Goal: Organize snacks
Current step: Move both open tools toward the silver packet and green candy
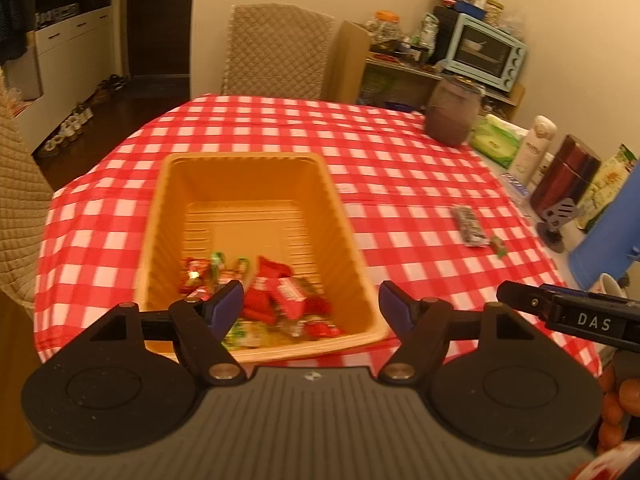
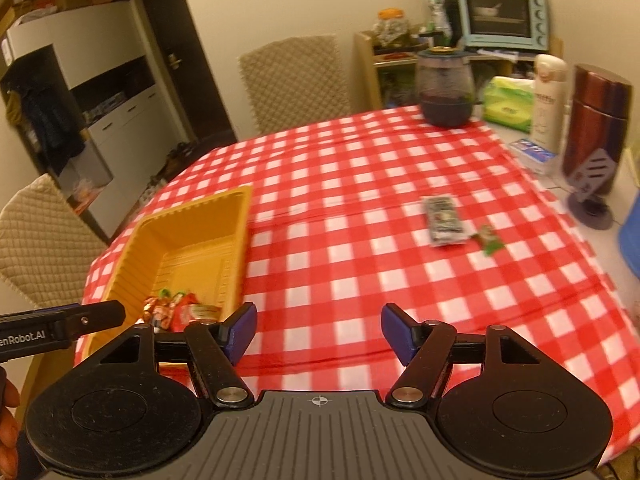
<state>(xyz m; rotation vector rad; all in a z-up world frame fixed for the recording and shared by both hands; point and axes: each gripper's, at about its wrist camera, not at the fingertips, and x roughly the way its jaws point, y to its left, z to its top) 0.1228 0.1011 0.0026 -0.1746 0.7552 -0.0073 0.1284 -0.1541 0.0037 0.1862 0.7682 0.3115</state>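
Red-and-white checked cloth (image 2: 352, 184) covers your table, and on it sits the yellow plastic basket (image 1: 248, 184), rectangular with ribbed walls and floor; its near end holds a heap of wrapped snacks (image 1: 276, 304), mostly glossy red with some green, too blurred to read any label, and your left gripper (image 1: 311, 309) partly hides the front of the pile; its blue-padded jaws stand apart with nothing clamped, hanging over the basket's near rim. Your right gripper (image 2: 319, 330) is likewise spread and empty, above bare cloth just right of the basket; from its view the basket is cut off at the lower left by the other tool. Well apart from the basket, toward the right edge, lie a dark flat packet (image 2: 444, 220) and, just beside it, a small green wrapped sweet (image 2: 490, 240), both smeared by motion. Further out stand a dark rounded jar (image 2: 444, 88), a green tissue pack (image 2: 508, 104), a white bottle (image 2: 550, 100) and a brown metallic canister (image 2: 596, 120); quilted chairs (image 2: 296, 80) and a pale blue toaster oven (image 2: 502, 16) sit behind.
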